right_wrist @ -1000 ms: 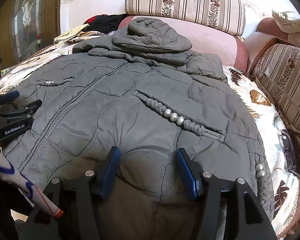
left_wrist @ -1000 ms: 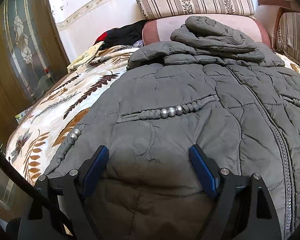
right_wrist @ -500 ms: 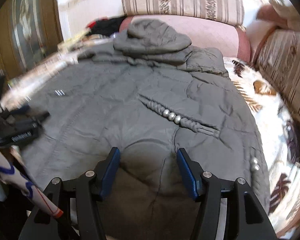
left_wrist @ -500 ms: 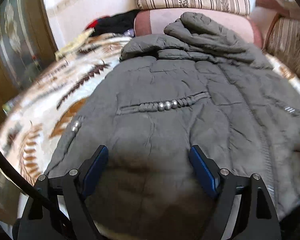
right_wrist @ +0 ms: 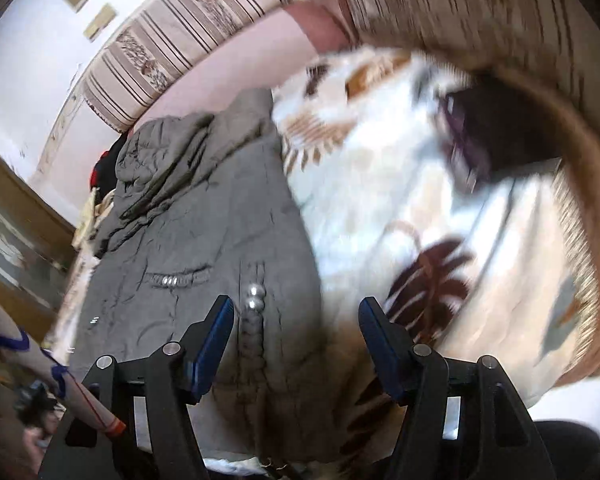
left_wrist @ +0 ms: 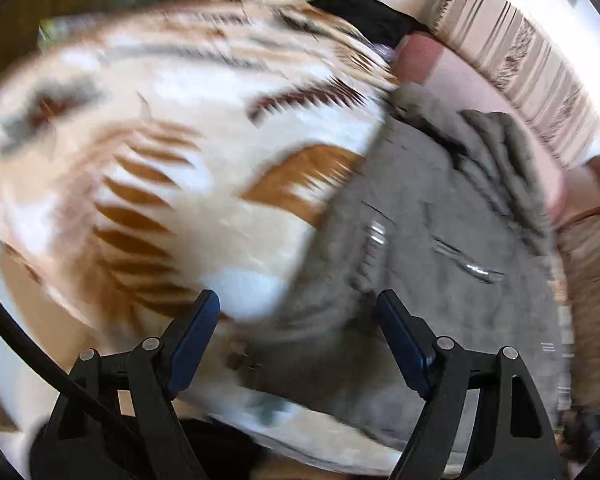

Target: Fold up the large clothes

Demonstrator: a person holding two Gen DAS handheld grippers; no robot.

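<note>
Leaf-print blanket (left_wrist: 172, 168) on the sofa, and our grey jacket (right_wrist: 204, 240) is spread flat on it. Left gripper (left_wrist: 298, 336) is open over the jacket's edge; right gripper (right_wrist: 296, 338), jaws just widened, straddles the opposite edge, nothing gripped.

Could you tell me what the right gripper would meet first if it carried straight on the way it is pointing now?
Probably the side edge of the grey jacket, which lies between the open right gripper fingers with the patterned blanket beside it. Blur leaves the depth uncertain.

Leaf-patterned blanket (left_wrist: 188, 184), striped cushions (right_wrist: 188, 36), dark clothes (left_wrist: 364, 12) by the wall.
</note>
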